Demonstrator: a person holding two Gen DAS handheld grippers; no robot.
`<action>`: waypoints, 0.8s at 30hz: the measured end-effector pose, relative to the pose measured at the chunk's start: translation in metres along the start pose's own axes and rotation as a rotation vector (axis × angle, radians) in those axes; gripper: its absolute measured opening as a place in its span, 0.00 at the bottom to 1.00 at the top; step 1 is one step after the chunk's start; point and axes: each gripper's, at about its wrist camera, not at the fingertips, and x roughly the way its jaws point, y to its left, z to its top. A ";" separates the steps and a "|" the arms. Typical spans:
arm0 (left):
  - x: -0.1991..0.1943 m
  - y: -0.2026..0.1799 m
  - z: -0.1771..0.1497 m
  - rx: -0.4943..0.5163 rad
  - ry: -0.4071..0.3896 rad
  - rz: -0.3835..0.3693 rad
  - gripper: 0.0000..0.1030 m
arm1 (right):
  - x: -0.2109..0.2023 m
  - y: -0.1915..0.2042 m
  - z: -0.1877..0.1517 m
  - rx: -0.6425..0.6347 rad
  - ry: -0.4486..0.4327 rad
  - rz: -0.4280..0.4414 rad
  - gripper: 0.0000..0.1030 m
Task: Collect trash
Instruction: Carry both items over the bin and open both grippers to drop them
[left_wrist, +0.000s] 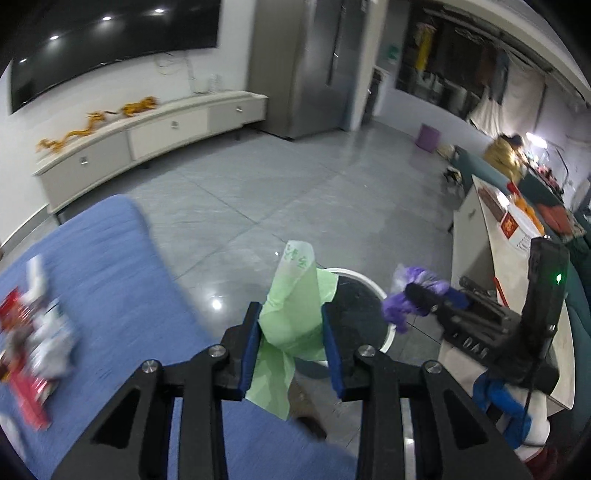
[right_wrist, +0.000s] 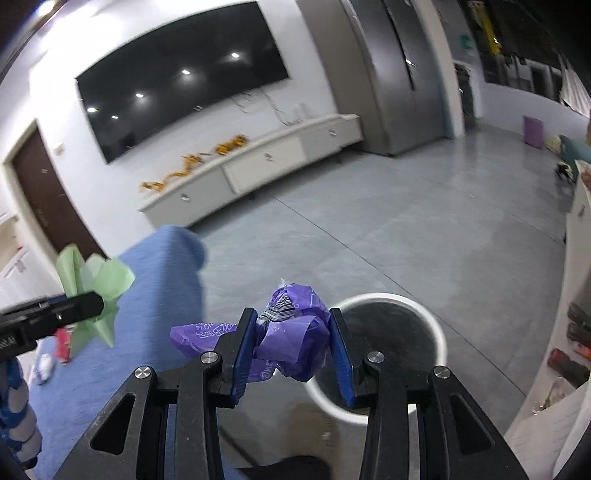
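Observation:
My left gripper (left_wrist: 291, 314) is shut on a crumpled pale green plastic bag (left_wrist: 291, 299), which hangs between its blue pads just in front of a white round bin (left_wrist: 364, 278) with a dark inside. My right gripper (right_wrist: 291, 321) is shut on a crumpled purple wrapper (right_wrist: 295, 332), held beside the same bin (right_wrist: 388, 299) on the floor. In the left wrist view the right gripper (left_wrist: 413, 299) shows at the right with the purple wrapper (left_wrist: 399, 314). The right wrist view shows the left gripper (right_wrist: 85, 302) at the left with the green bag (right_wrist: 96, 280).
A blue cloth-covered surface (left_wrist: 92, 258) at the left carries more blurred red and white wrappers (left_wrist: 33, 332). A white table (left_wrist: 517, 295) with boxes stands at the right. A low white cabinet (right_wrist: 258, 162), a wall screen (right_wrist: 177, 81) and grey tiled floor (left_wrist: 295, 184) lie beyond.

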 end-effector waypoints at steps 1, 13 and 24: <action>0.015 -0.006 0.007 0.005 0.015 -0.008 0.29 | 0.008 -0.009 0.004 0.007 0.016 -0.007 0.35; 0.187 -0.023 0.048 -0.088 0.213 -0.074 0.37 | 0.093 -0.074 0.008 0.038 0.190 -0.104 0.37; 0.217 -0.024 0.049 -0.146 0.259 -0.143 0.62 | 0.120 -0.092 0.014 0.023 0.236 -0.192 0.55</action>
